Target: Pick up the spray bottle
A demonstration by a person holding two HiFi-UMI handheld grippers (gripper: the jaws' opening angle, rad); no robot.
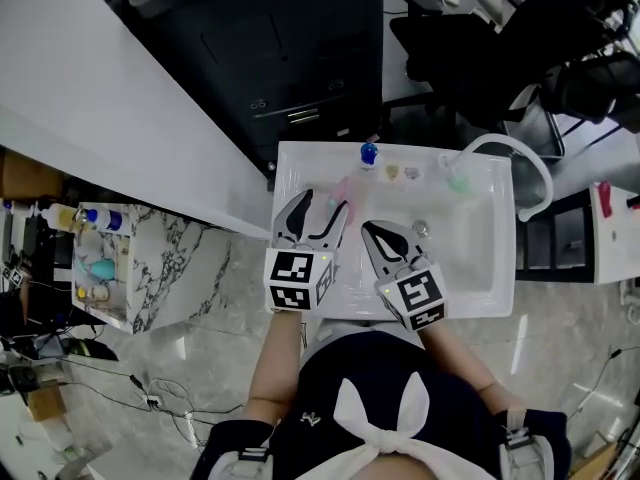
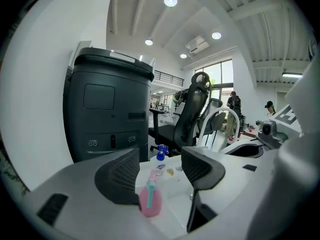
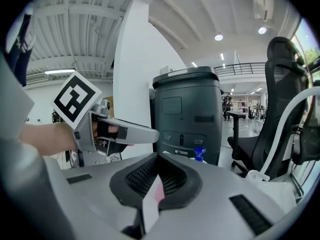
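Observation:
A pink spray bottle (image 1: 339, 191) lies on its side in the white sink (image 1: 480, 268), near the back left. My left gripper (image 1: 322, 204) hovers over it, open. In the left gripper view the bottle (image 2: 150, 200) shows low between the two spread pads (image 2: 120, 176), its teal nozzle pointing away, with nothing touching it. My right gripper (image 1: 371, 229) is to the right over the basin's middle. Its jaws (image 3: 159, 176) stand shut with nothing held, and only a pink and white sliver shows through the slit between them.
A blue-capped bottle (image 1: 368, 153) and small items (image 1: 401, 173) stand on the sink's back rim. A white faucet (image 1: 528, 173) arches at the right, above a green item (image 1: 458, 181). A dark bin (image 1: 290, 48) and an office chair (image 1: 480, 38) stand behind. A marble shelf (image 1: 150, 268) is at left.

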